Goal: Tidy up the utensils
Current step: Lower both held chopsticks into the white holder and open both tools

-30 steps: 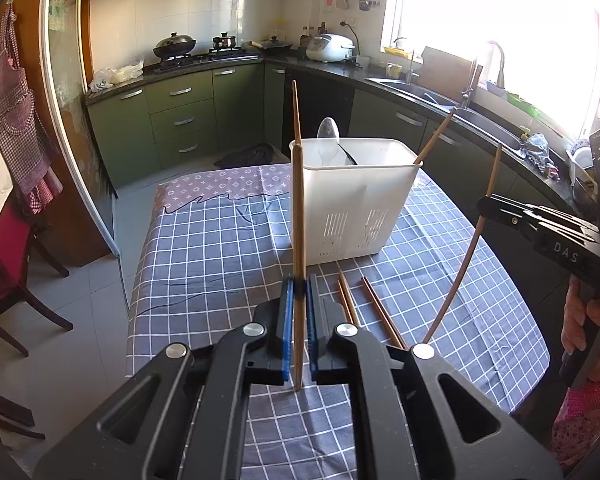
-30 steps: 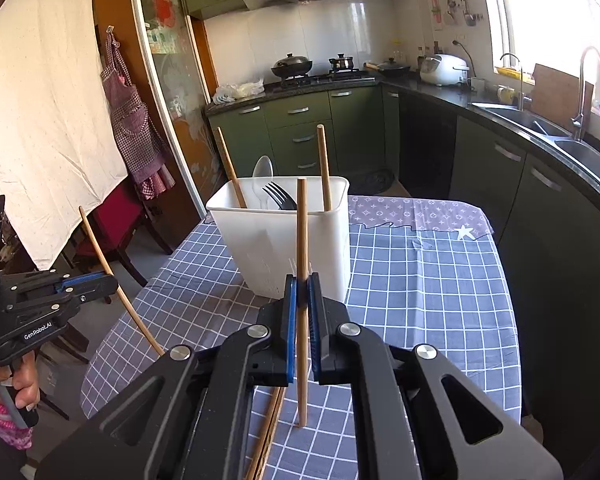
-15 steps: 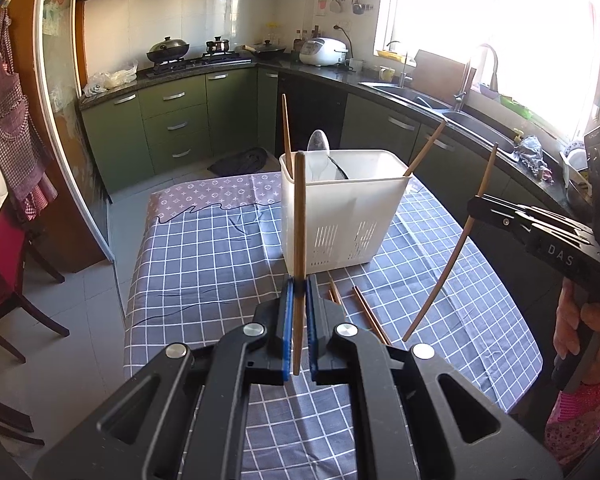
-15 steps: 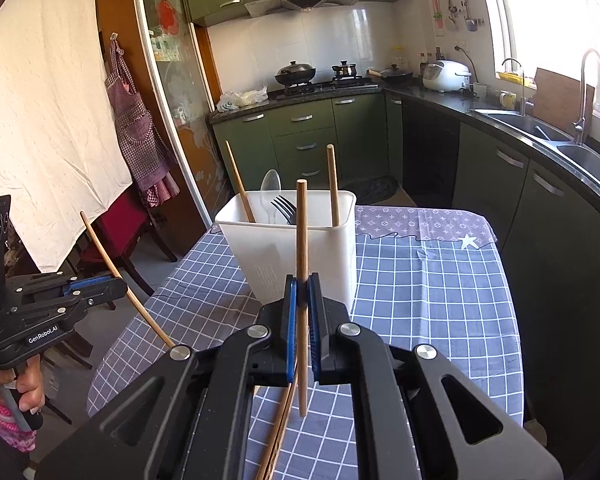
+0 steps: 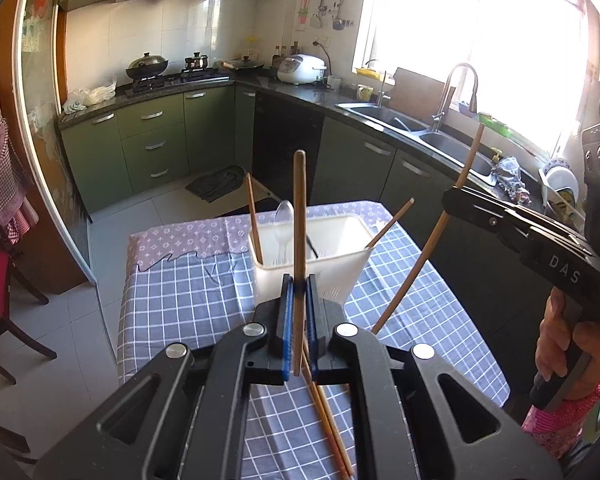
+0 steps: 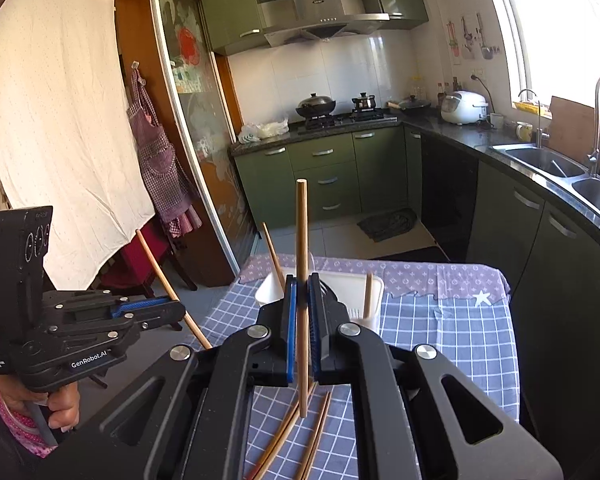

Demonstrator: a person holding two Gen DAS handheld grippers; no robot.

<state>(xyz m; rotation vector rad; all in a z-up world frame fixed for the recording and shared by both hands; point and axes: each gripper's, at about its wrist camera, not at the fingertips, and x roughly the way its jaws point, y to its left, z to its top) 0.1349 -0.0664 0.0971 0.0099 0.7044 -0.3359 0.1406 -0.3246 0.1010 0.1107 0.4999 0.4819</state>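
Progress: partway | left gripper (image 5: 297,292) clamped on 1 chopstick (image 5: 299,208); right gripper (image 6: 300,300) likewise (image 6: 301,240); both above table | white caddy (image 5: 340,260) holds 2 chopsticks, spoon | 3 loose chopsticks (image 6: 296,436) remain

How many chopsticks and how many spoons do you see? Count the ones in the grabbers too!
Chopsticks: 6. That is 1 held chopstick in the left gripper, 1 gripped chopstick in the right gripper, 2 standing chopsticks in the white holder, 2 loose chopsticks on the tablecloth.
Spoons: 1.
Total: 7.
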